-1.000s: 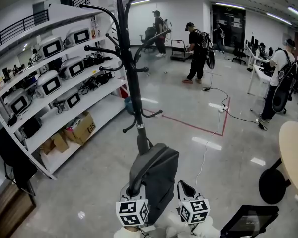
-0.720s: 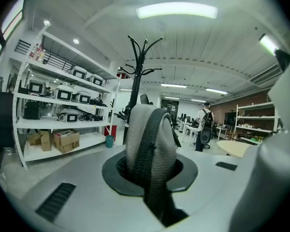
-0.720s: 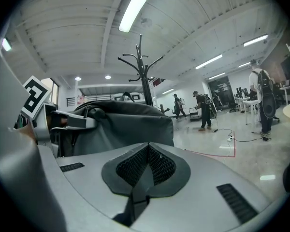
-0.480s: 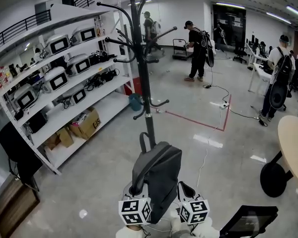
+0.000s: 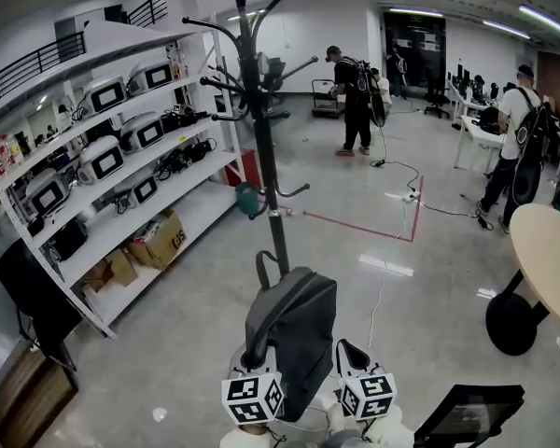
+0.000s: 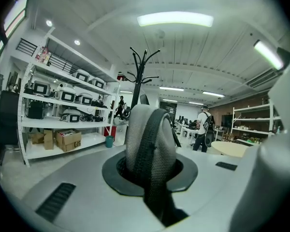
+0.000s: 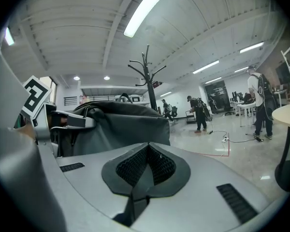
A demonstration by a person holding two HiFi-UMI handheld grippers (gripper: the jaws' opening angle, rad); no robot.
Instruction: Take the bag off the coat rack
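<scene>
1. The left gripper (image 5: 253,367) is clamped narrow on 1 padded shoulder strap (image 6: 150,129).
2. The bag (image 5: 294,329) hangs at the 2 grippers, clear of every hook of the coat rack (image 5: 261,129), which stands behind it.
3. The right gripper (image 7: 145,170) is pinched on the second strap (image 5: 348,355).
4. Assessment: removal appears complete. Only setting the bag down may remain.
</scene>
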